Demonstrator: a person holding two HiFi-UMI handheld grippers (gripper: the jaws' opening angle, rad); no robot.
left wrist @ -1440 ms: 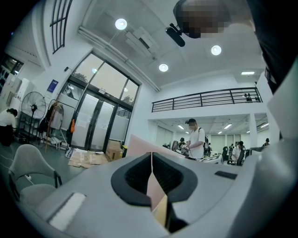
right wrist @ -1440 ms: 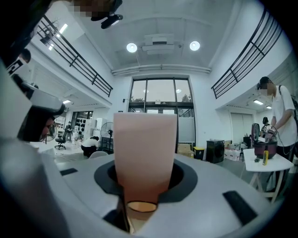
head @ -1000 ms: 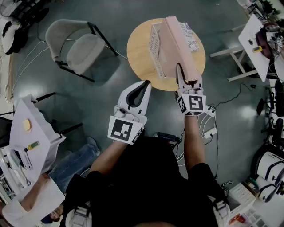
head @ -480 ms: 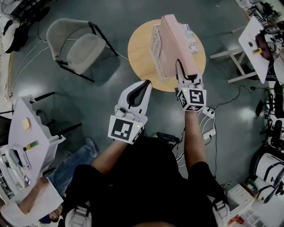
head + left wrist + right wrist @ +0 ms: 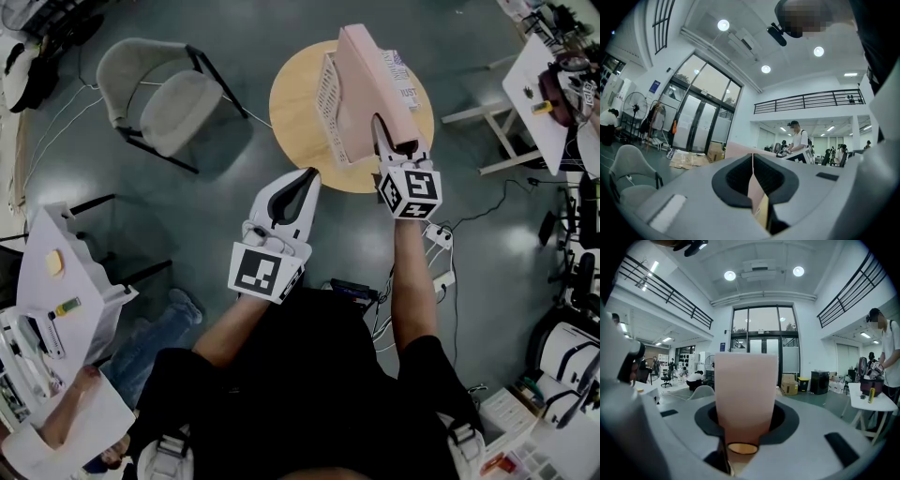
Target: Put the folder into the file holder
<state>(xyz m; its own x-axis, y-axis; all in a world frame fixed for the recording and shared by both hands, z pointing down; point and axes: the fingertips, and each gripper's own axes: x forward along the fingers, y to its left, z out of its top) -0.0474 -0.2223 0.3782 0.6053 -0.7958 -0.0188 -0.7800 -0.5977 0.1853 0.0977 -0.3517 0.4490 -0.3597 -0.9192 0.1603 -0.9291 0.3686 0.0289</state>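
A pink folder (image 5: pixel 375 84) stands upright over the round wooden table (image 5: pixel 295 112). My right gripper (image 5: pixel 398 150) is shut on its near lower edge. Right beside the folder, on its left, a white mesh file holder (image 5: pixel 328 94) sits on the table. In the right gripper view the folder (image 5: pixel 745 390) rises straight up between the jaws of my right gripper (image 5: pixel 743 427). My left gripper (image 5: pixel 305 178) hovers at the table's near edge, shut and holding nothing. In the left gripper view the left gripper (image 5: pixel 752 164) has its pads pressed together, and the folder's pink edge (image 5: pixel 733 150) shows beyond them.
A grey chair (image 5: pixel 159 98) stands left of the table. A white side table (image 5: pixel 539 80) with small items is at the right. A power strip and cables (image 5: pixel 441 253) lie on the floor by my right arm. A seated person at a white desk (image 5: pixel 66 281) is at lower left.
My right gripper has moved a little forward, carrying the folder farther over the table. The left gripper has stayed where it was.
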